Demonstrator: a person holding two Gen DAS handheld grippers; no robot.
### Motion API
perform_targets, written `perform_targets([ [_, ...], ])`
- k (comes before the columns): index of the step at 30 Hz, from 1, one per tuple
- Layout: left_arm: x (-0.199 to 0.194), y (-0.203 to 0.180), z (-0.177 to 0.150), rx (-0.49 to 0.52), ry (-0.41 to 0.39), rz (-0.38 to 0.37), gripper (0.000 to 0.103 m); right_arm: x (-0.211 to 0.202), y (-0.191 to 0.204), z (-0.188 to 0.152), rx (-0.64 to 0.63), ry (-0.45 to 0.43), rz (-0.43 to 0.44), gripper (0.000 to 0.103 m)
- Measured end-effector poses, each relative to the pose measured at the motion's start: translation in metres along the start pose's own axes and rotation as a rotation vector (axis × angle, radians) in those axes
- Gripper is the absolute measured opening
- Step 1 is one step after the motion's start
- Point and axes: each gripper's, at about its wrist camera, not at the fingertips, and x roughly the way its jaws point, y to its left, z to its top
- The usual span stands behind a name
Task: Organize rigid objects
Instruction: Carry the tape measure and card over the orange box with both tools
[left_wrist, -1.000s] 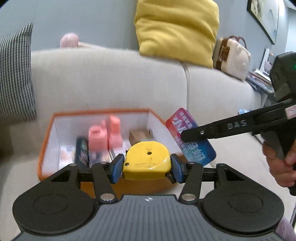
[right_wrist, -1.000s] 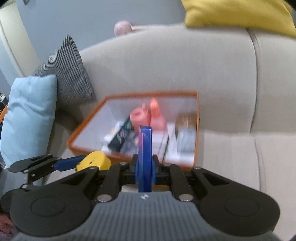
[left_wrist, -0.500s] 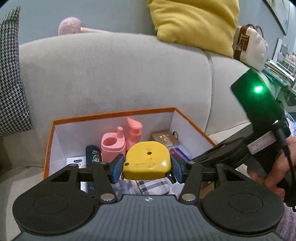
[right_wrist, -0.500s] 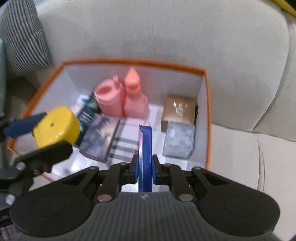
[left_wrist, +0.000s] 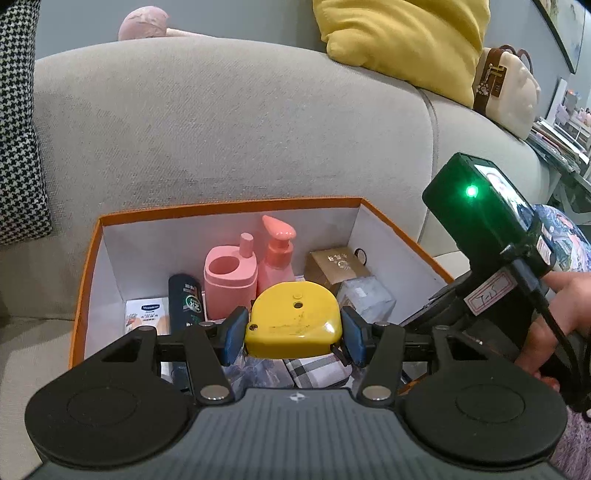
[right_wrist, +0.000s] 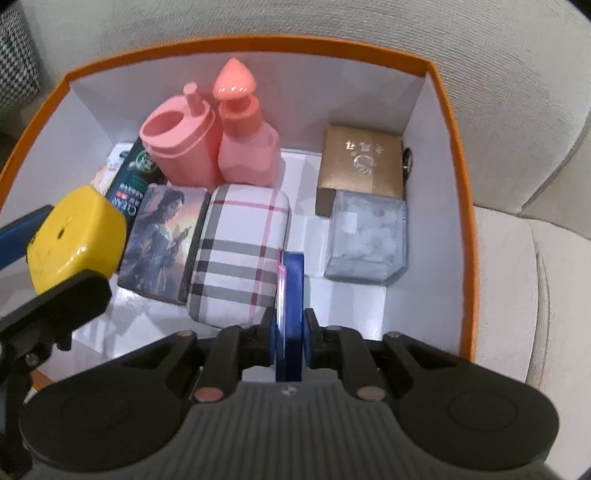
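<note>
An orange-rimmed white box (right_wrist: 448, 122) (left_wrist: 88, 258) sits on the grey sofa. My left gripper (left_wrist: 293, 332) is shut on a yellow tape-measure case (left_wrist: 293, 323), held over the box's near left part; the case also shows in the right wrist view (right_wrist: 75, 236). My right gripper (right_wrist: 290, 334) is shut on a thin blue packet (right_wrist: 290, 295), held edge-on above the box floor between a plaid case (right_wrist: 238, 251) and a clear box (right_wrist: 365, 236).
In the box lie two pink bottles (right_wrist: 210, 144), a gold carton (right_wrist: 360, 162), a picture card box (right_wrist: 162, 236) and a dark tube (right_wrist: 135, 177). A yellow cushion (left_wrist: 402, 40), a checked pillow (left_wrist: 18, 122) and a handbag (left_wrist: 506, 92) rest on the sofa.
Both grippers have moved forward and down over the box with their loads. The right gripper now looks steeply into the box, the blue packet low inside it.
</note>
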Motion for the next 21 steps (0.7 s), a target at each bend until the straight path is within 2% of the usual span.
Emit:
perform_targets([
  [2, 0.001, 0.001, -0.001, -0.001, 0.002, 0.0, 0.062, -0.001, 0.002, 0.001, -0.019, 0.007, -0.003, 0.02],
  [5, 0.001, 0.002, -0.003, -0.01, 0.002, -0.003, 0.062, -0.006, 0.007, 0.003, -0.07, 0.004, -0.022, 0.022],
  [13, 0.0, 0.003, -0.006, -0.012, 0.006, -0.005, 0.062, -0.007, 0.015, 0.002, -0.237, 0.034, -0.091, 0.019],
  [16, 0.0, 0.004, -0.007, -0.013, 0.007, -0.003, 0.062, -0.004, 0.015, 0.002, -0.27, 0.055, -0.102, 0.014],
  [21, 0.0, 0.004, -0.007, -0.01, 0.007, -0.007, 0.062, 0.001, 0.016, 0.008, -0.298, 0.09, -0.103, 0.014],
])
